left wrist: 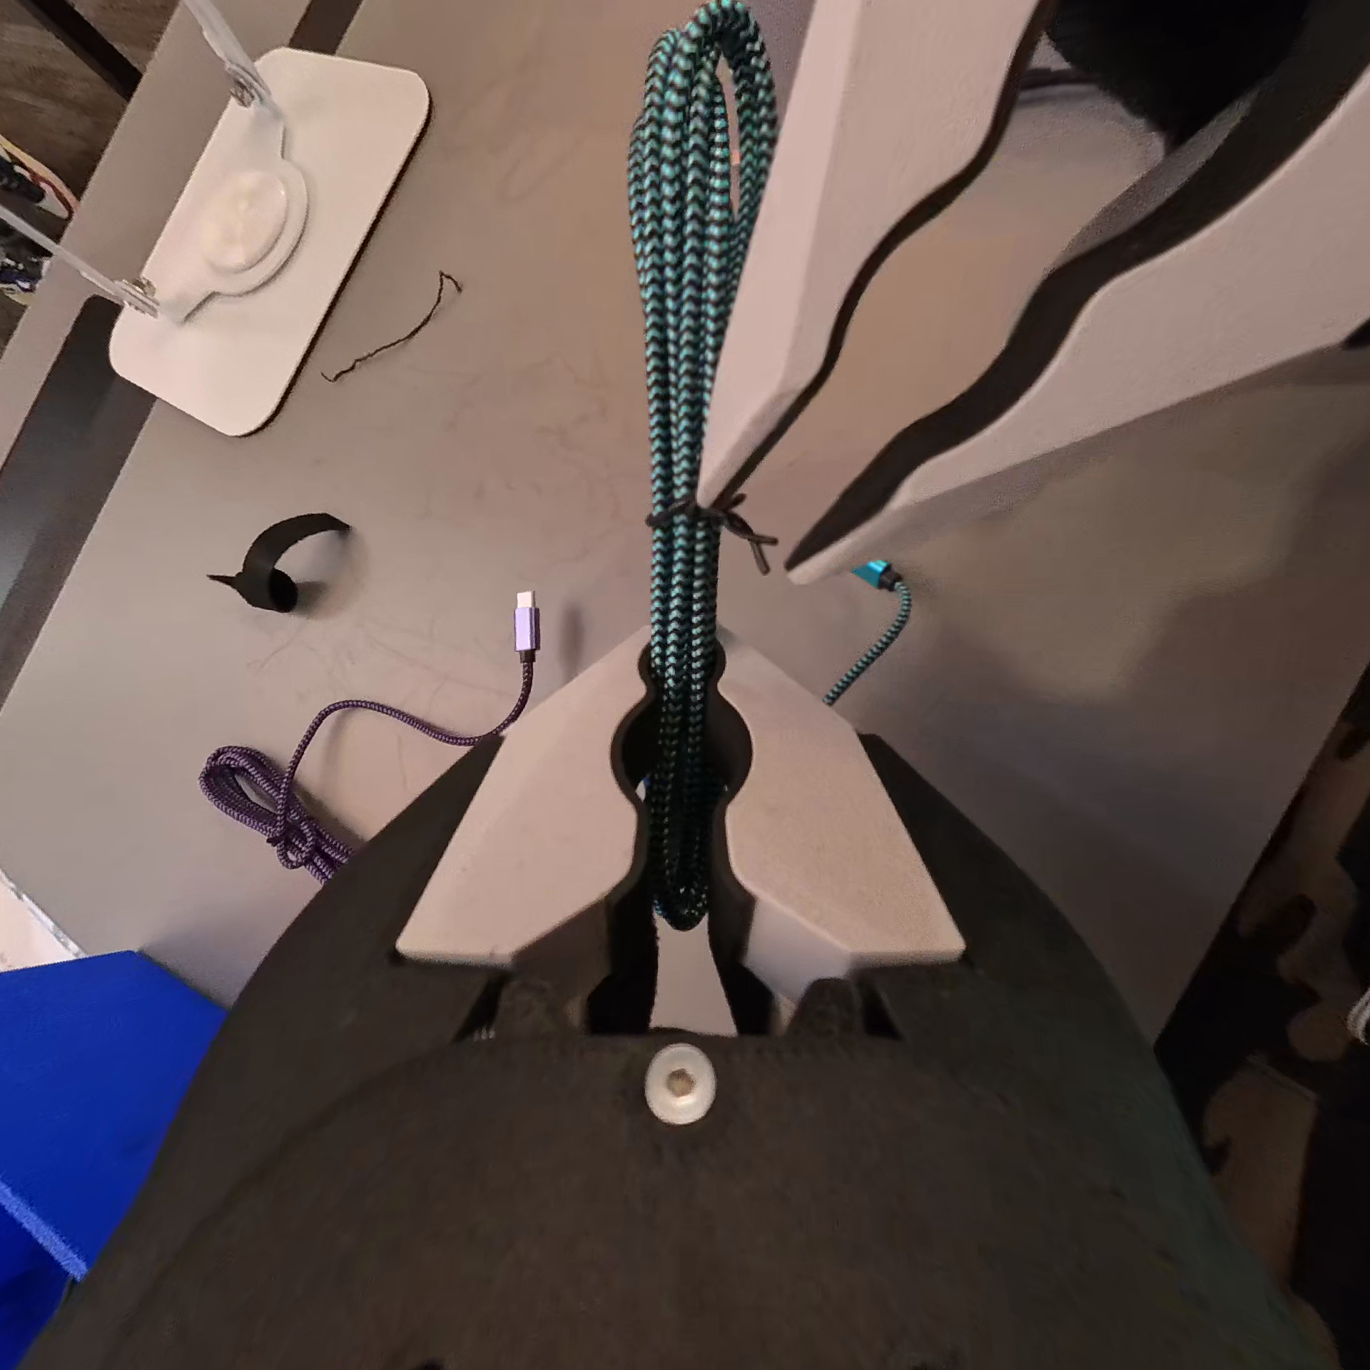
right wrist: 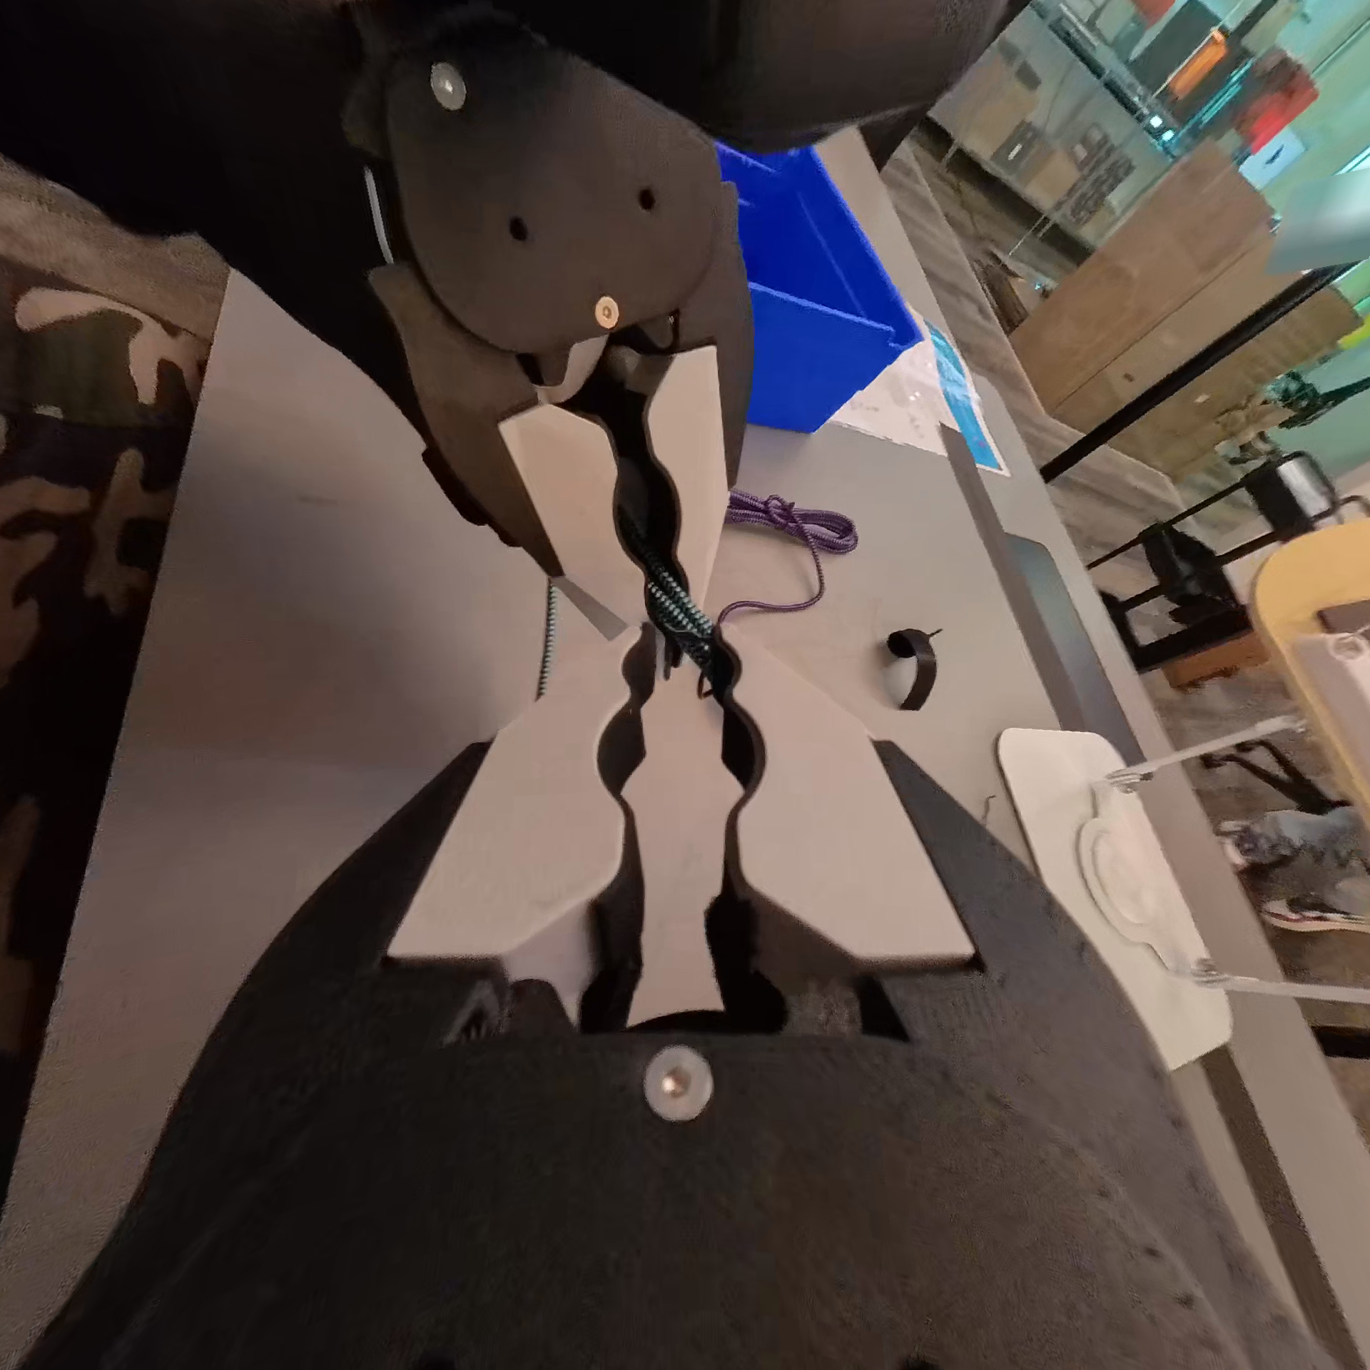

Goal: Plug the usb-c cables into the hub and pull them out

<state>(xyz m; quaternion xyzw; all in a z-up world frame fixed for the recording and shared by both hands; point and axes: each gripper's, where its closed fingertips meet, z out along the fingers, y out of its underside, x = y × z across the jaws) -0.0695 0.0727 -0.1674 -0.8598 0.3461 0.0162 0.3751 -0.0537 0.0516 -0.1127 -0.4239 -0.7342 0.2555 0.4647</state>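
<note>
My left gripper (left wrist: 682, 652) is shut on a coiled teal-and-black braided cable (left wrist: 686, 311) and holds the bundle above the grey table (left wrist: 482, 460). A black twist tie (left wrist: 697, 517) binds the bundle just past my fingertips. My right gripper (left wrist: 752, 530) comes in from the upper right, open, with its tips on either side of the tie's loose ends. In the right wrist view the right gripper (right wrist: 686, 652) meets the left gripper (right wrist: 667, 608) tip to tip at the teal cable (right wrist: 671, 600). The teal plug (left wrist: 873, 574) hangs by the right finger. A purple cable (left wrist: 274, 808) lies on the table with its plug (left wrist: 526, 623) free.
A white rounded plate (left wrist: 311, 245) with clear arms stands at the far left, also in the right wrist view (right wrist: 1053, 801). A black strap loop (left wrist: 285, 563) and a loose black wire tie (left wrist: 393, 341) lie on the table. A blue bin (left wrist: 89, 1075) is near. A camouflage sleeve (right wrist: 74, 445) shows left. Spacing between my two grippers at the tips: around 6 cm. The left tips stand about 35 cm off the white rounded plate (left wrist: 311, 245). Look for it in the right wrist view (right wrist: 1078, 887) too.
</note>
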